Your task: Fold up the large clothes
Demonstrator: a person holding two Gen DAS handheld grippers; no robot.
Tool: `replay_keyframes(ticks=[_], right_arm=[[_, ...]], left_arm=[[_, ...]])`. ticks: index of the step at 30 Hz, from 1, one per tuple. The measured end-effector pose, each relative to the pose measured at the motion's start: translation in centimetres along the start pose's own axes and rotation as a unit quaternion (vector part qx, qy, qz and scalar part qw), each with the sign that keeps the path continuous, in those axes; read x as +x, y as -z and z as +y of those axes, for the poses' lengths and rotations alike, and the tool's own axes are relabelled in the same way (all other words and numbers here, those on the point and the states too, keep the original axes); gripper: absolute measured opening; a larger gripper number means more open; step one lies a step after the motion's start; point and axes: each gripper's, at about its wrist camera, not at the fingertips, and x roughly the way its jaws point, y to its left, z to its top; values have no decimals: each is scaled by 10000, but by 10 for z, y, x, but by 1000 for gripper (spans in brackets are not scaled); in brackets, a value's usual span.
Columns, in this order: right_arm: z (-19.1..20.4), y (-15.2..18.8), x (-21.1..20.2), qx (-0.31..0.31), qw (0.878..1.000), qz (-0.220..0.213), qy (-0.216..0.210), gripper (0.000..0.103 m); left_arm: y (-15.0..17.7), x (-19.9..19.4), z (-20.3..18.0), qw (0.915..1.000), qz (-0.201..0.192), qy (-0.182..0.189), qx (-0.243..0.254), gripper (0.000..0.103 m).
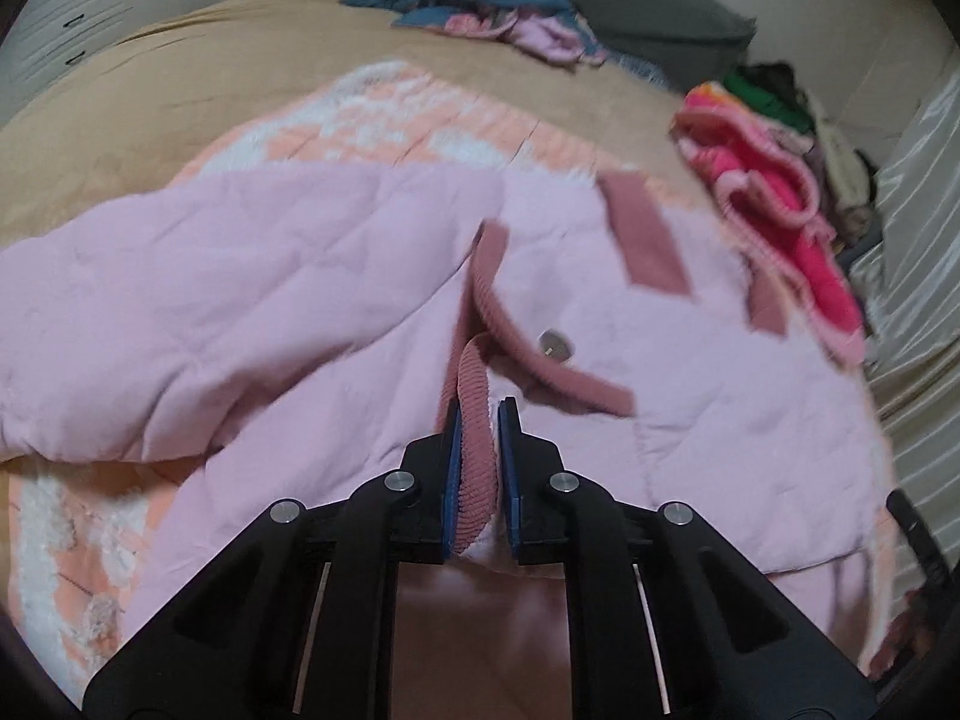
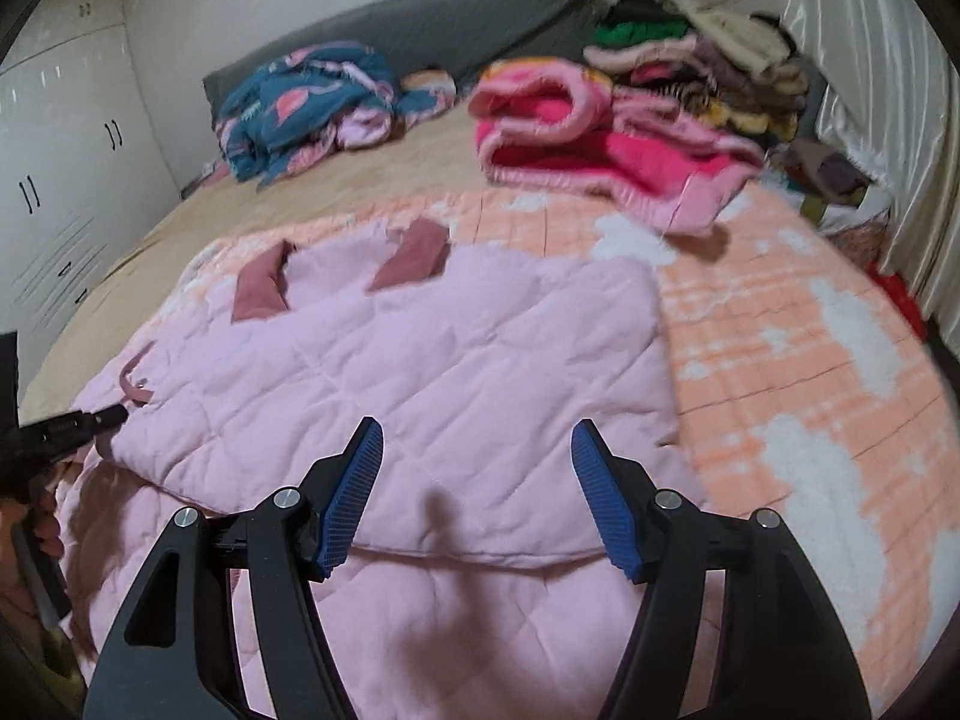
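My left gripper (image 1: 480, 450) pinches the pink coat's (image 1: 270, 276) dark collar (image 1: 474, 420); my right gripper (image 2: 477, 492) hangs open over its near edge.

bare tan bedspread (image 2: 360, 180) left of jacket (image 2: 420, 360); clothes pile (image 2: 690, 78) far right

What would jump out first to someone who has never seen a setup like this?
A big pale pink quilted jacket sprawls across the near end of the bed. The left hand-held gripper is shut on its ribbed, dusty-rose trim, while the right hand-held gripper hovers open above the jacket. Behind, a bright pink fleece garment fronts a pile of folded clothes.
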Motion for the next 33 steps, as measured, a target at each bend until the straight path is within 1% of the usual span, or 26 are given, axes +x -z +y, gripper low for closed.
replay_keyframes(ticks=[3,4,9,12,13,14,15,16,17,18,20,23,24,25,26,27,28,33], right_arm=[[-11,7,26,164,9987,441,200,64],[-13,10,31,214,9983,507,199,64],[-16,16,40,276,9979,529,253,65],[-13,14,31,297,9976,523,335,65],[-10,14,24,277,9980,464,329,69],[-6,14,17,238,9986,372,299,76],[-1,15,8,193,9991,247,272,79],[3,15,2,164,9994,159,255,83],[8,15,-3,138,9996,81,215,84],[13,16,-10,116,9998,-6,146,85],[22,16,-21,95,9999,-140,32,94],[39,13,-35,46,9995,-274,-172,95],[47,11,-39,10,9993,-304,-239,95],[53,10,-41,-26,9991,-320,-283,95],[60,9,-43,-76,9989,-328,-322,96],[70,8,-46,-174,9985,-339,-387,96],[79,8,-48,-239,9982,-365,-415,96],[120,6,-57,-482,9958,-434,-639,98]], left_arm=[[5,2,1,9999,25,-113,119,6],[5,2,1,9998,30,-122,140,7],[7,1,-3,9996,50,-165,231,8],[6,-4,-8,9993,64,-192,302,9],[6,-8,-8,9994,80,-139,300,9],[6,-10,-8,9995,82,-106,295,13],[7,-15,-7,9996,79,-65,282,15],[8,-19,-7,9996,80,-43,271,22],[9,-23,-6,9996,74,-20,264,30],[10,-28,-5,9997,47,9,257,36],[11,-38,-4,9997,-3,-3,249,52],[12,-53,2,9998,-82,10,171,68],[12,-57,4,9998,-113,22,131,72],[11,-62,7,9998,-171,8,80,80],[10,-68,10,9997,-249,-37,67,86],[9,-72,11,9995,-297,-80,72,89],[9,-75,14,9993,-337,-138,62,93],[8,-92,39,9978,-484,-434,-148,94]])
